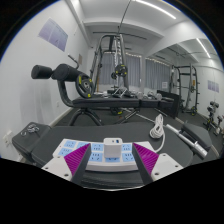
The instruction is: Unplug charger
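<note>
A small white charger [112, 146] stands plugged into a white power strip [96, 153] that lies crosswise on a dark table [60, 132]. My gripper [110, 163] is open, its purple pads [70, 154] spread wide on either side. The charger and the middle of the strip stand between the fingers with a gap at each side. A white cable [159, 127] lies coiled on the table beyond the right finger; where it ends is not visible.
Beyond the table is a gym room with a black weight bench [110, 100], a rack [115, 60] and dumbbell stands [190, 95] at the right. A dark object [28, 135] lies on the table at the left.
</note>
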Demonstrator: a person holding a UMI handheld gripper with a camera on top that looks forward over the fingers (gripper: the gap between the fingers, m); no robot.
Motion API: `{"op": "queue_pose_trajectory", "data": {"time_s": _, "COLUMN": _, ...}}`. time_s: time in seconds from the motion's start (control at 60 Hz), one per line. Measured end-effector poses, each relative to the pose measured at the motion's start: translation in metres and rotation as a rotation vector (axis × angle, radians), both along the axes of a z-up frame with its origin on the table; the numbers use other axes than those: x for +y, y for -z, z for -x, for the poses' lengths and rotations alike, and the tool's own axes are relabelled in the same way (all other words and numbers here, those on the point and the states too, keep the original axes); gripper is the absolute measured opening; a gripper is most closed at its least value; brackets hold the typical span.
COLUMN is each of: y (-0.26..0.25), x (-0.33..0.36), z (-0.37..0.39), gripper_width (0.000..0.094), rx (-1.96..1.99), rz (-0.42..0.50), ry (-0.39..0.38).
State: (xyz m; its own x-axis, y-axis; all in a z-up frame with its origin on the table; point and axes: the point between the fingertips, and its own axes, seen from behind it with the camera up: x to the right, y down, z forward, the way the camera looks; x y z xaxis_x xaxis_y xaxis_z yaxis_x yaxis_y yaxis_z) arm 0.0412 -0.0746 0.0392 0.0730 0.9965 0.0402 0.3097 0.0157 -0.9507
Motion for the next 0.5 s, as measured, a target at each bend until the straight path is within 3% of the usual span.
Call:
{"op": "queue_pose_trajectory", "data": {"time_s": 0.117, "y": 0.012, "x": 0.0, "z": 0.031, "gripper_width": 0.0843, "rx": -0.001, "rz": 0.012, "ry": -0.004}}
{"op": "queue_pose_trajectory", "data": {"time_s": 0.217, "y": 0.017, "x": 0.0, "z": 0.044, "gripper_width": 0.0744, "rx": 0.004, "rz": 0.02, "ry": -0.005}}
{"op": "queue_pose_trajectory", "data": {"time_s": 0.267, "y": 0.019, "x": 0.011, "z": 0.045, "gripper_width": 0.0305, "rx": -0.01, "rz": 0.008, "ry": 0.011}}
{"op": "queue_pose_trajectory", "data": {"time_s": 0.333, "y": 0.004, "x": 0.009, "z": 0.048, "gripper_width": 0.0202, "rx": 0.03, "rz": 0.013, "ry": 0.001}}
{"op": "queue_pose_trajectory", "data": {"time_s": 0.417, "y": -0.074, "x": 0.014, "z": 0.049, "gripper_width": 0.0201, "rx": 0.21, "rz": -0.004, "ry": 0.006}}
{"op": "queue_pose_trajectory", "data": {"time_s": 0.5, "y": -0.131, "x": 0.029, "z": 0.045, "gripper_width": 0.02, "rx": 0.246, "rz": 0.053, "ry": -0.012}}
